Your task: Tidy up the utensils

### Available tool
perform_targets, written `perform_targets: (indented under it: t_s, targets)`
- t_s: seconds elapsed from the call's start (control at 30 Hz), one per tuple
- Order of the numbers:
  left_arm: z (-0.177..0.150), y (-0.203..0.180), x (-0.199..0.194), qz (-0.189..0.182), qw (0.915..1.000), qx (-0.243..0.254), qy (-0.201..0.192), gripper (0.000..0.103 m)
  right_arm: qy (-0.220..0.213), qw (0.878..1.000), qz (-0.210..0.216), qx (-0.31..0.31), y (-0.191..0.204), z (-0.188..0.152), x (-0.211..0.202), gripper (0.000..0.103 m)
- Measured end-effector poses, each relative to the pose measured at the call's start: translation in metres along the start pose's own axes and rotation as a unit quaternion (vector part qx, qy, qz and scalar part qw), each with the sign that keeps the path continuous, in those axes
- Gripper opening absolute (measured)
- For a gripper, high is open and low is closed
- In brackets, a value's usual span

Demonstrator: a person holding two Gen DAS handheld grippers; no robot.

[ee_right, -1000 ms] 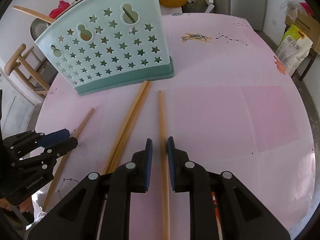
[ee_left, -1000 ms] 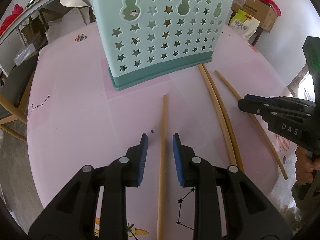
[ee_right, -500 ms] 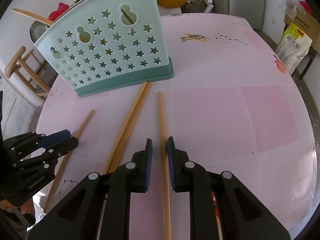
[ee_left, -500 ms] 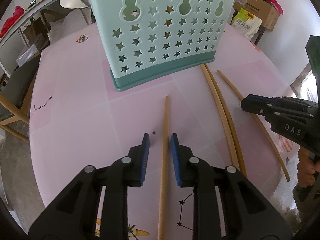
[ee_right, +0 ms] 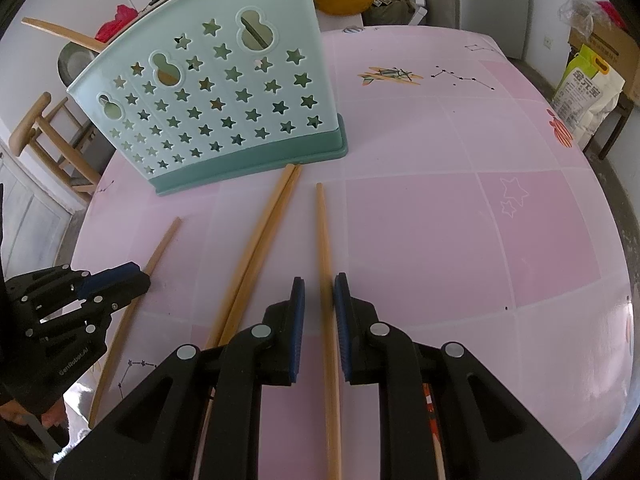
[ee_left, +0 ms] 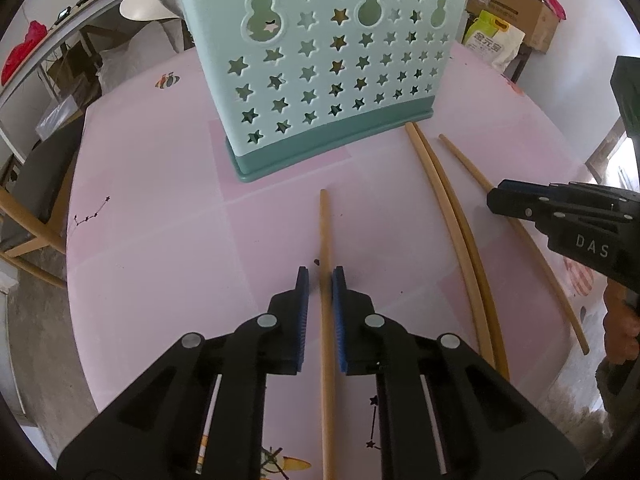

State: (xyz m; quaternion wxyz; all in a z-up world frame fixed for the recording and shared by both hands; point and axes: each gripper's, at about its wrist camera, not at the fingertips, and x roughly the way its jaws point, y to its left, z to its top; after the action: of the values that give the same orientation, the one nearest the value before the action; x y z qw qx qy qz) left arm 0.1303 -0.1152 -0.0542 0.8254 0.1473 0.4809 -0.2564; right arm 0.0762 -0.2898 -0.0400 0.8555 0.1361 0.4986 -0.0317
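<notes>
My left gripper [ee_left: 320, 276] points down at the pink worktop [ee_left: 160, 240] with its jaws closing around a single wooden chopstick [ee_left: 325, 240]; the stick runs between my blue pads [ee_left: 303, 312], and I see a thin gap on either side, so the pads do not press it yet; its far tip lies short of the mint-green utensil holder [ee_left: 320, 60], which stands upright on the worktop with star-shaped holes in its wall; to the right of that stick a pair of chopsticks [ee_left: 452, 216] lies side by side, touching along their length, their far ends just beside the holder's darker base; further right lies one more chopstick [ee_right: 322, 240], and my right gripper [ee_right: 319, 280] straddles it, jaws narrowly apart with the stick between them; whether those pads grip the wood I cannot tell, since a slight gap seems to show on both sides; in the right wrist view the single stick runs straight away from me toward the holder's right corner, the touching pair slants to its left, and the left gripper sits low at the left edge over its own stick; all four sticks lie flat on the worktop; a sack [ee_left: 494, 42] and a cardboard box [ee_left: 520, 12] stand beyond the worktop, and a wooden chair [ee_right: 44, 140] at its side
</notes>
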Motion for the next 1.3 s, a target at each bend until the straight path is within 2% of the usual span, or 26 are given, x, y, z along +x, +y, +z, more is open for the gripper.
perform_targets:
  t_s: [0.17,0.5,1.3]
  targets:
    - [-0.0035,0.0000,-0.0016,0.003,1.0000,-0.001,-0.004,0.006,0.003,1.000,0.001,0.001,0.0000,0.0013,0.0013,0.017]
    - [-0.0059,0.0045,-0.0026,0.002,1.0000,-0.006,-0.005,0.005,0.011,1.000,0.008,-0.004,0.0046,0.0030,0.0025,0.028]
    - [-0.0090,0.0025,-0.0058,0.015,0.9999,-0.006,0.001,0.005,0.006,1.000,0.008,-0.007,0.0052,0.0027,0.0020,0.028]
